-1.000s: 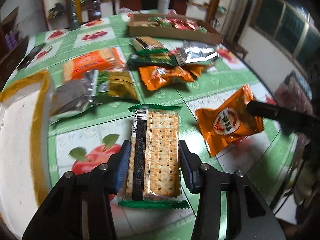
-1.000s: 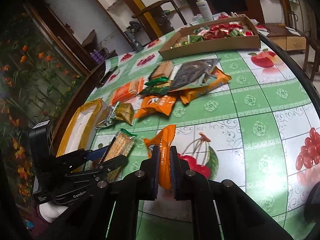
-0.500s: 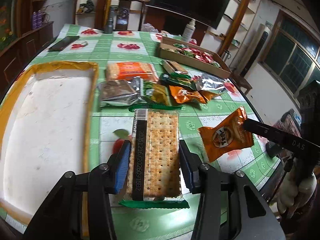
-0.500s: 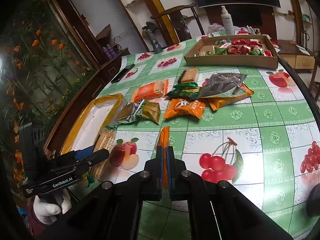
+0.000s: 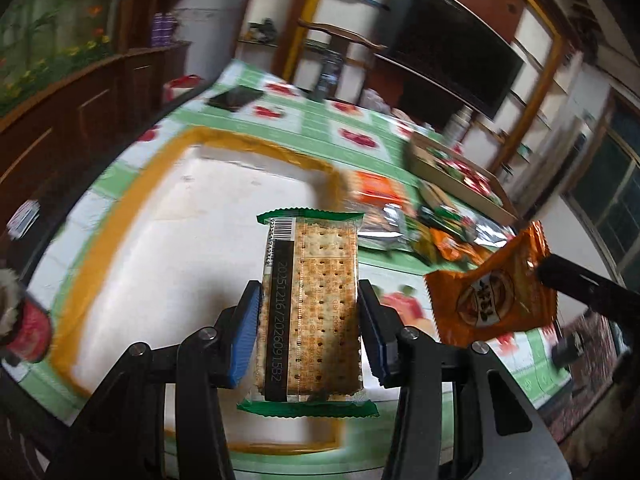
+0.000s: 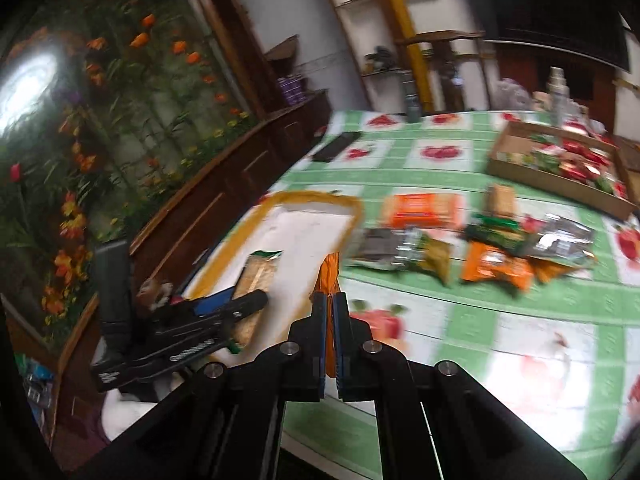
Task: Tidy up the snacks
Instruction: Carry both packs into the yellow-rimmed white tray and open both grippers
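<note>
Two hand-held grippers carry snacks above a table (image 6: 460, 320) covered in a green-checked fruit-print cloth. The left gripper (image 5: 310, 332) has its blue-padded jaws clamped on the long sides of a cracker packet (image 5: 310, 308), a clear wrapper with green crimped ends and a black date strip, held lengthwise over the white tray with the yellow rim (image 5: 192, 216). In the right wrist view the same packet (image 6: 256, 276) shows above the near end of that tray (image 6: 308, 224), in front of the left gripper (image 6: 240, 300). The right gripper (image 6: 330, 320) has its jaws closed flat on an orange snack pouch (image 6: 329, 276), seen edge-on here; from the left wrist view the pouch (image 5: 492, 292) hangs off the table, to the right of the cracker packet, its round logo facing the camera. Farther along the table lie the remaining snacks (image 6: 472, 240): an orange biscuit pack, silver and green wrappers and more orange pouches, partly overlapping. Beyond them sits a shallow cardboard box (image 6: 560, 168) holding red and green sweets. A dark phone-like slab (image 6: 336, 146) rests near the table's far left edge. Much of both views is motion-blurred.
</note>
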The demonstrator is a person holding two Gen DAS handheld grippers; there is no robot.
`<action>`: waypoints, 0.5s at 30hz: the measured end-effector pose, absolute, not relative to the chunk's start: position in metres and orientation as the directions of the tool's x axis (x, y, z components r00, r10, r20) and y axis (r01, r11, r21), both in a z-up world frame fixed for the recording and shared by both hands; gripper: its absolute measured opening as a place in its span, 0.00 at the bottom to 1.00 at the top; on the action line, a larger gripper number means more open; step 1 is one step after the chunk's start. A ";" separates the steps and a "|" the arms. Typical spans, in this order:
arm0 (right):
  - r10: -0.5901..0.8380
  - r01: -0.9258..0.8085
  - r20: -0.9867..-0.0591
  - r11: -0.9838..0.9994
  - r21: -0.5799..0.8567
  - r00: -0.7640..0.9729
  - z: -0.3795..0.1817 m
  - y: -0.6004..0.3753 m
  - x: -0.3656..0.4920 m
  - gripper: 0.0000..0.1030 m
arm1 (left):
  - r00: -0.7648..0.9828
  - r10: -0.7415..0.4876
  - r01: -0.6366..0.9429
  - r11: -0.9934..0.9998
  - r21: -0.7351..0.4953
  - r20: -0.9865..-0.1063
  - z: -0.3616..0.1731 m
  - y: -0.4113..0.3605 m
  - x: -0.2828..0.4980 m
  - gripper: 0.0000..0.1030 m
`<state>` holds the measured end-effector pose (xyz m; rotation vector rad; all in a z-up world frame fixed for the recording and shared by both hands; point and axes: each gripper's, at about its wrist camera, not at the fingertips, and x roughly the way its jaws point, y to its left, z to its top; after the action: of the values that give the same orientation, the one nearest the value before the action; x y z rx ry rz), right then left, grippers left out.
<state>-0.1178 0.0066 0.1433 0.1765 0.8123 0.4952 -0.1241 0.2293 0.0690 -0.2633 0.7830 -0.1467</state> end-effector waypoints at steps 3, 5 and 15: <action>0.525 -0.401 -0.658 0.847 0.348 0.539 0.141 0.042 -0.109 0.03 | 0.710 -0.166 -0.033 0.963 -0.268 -0.684 0.064 0.251 -0.124 0.44; 0.538 -0.421 -0.671 0.836 0.351 0.510 0.135 0.065 -0.100 0.03 | 0.714 -0.125 -0.066 0.968 -0.243 -0.689 0.062 0.261 -0.123 0.44; 0.593 -0.368 -0.727 0.799 0.476 0.346 0.075 0.115 -0.055 0.03 | 0.704 0.011 -0.173 0.973 -0.156 -0.711 0.044 0.292 -0.117 0.44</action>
<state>-0.0553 0.1145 0.0752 0.2451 1.0446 0.6314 -0.1166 0.2919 0.0441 -0.2176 0.7854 0.1030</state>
